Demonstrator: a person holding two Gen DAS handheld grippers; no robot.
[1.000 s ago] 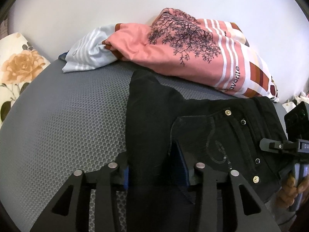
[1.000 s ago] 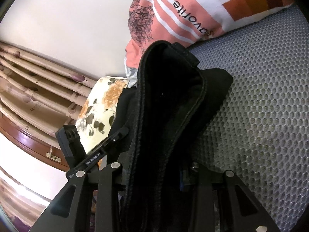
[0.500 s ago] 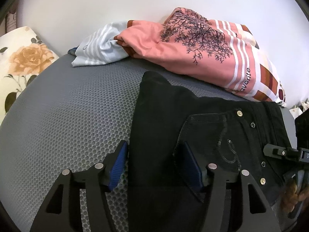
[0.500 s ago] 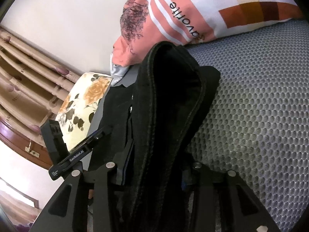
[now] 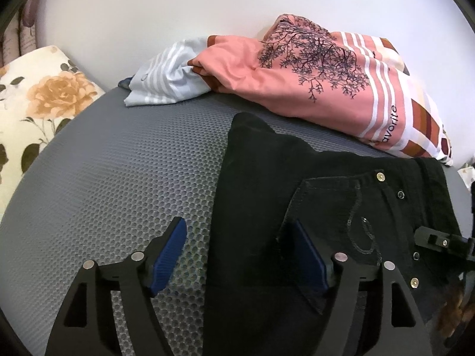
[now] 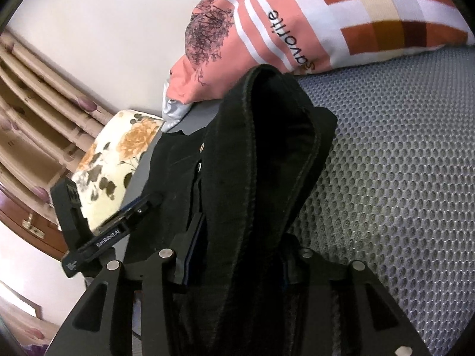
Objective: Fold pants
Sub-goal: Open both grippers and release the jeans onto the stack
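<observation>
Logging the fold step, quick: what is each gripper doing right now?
Left gripper: open, just released the black denim pants.
Right gripper: shut on the pants' bunched fold, jaws easing apart.

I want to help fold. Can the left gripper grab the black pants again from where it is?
Probably yes: the left gripper is open, the black pants lie between its fingers, nothing in the way.

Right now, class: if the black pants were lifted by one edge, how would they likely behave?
The black pants would probably droop: the raised fold already sags. Thick seams and metal rivets suggest weighty denim. They seem unlikely to slide on the textured grey mat.
</observation>
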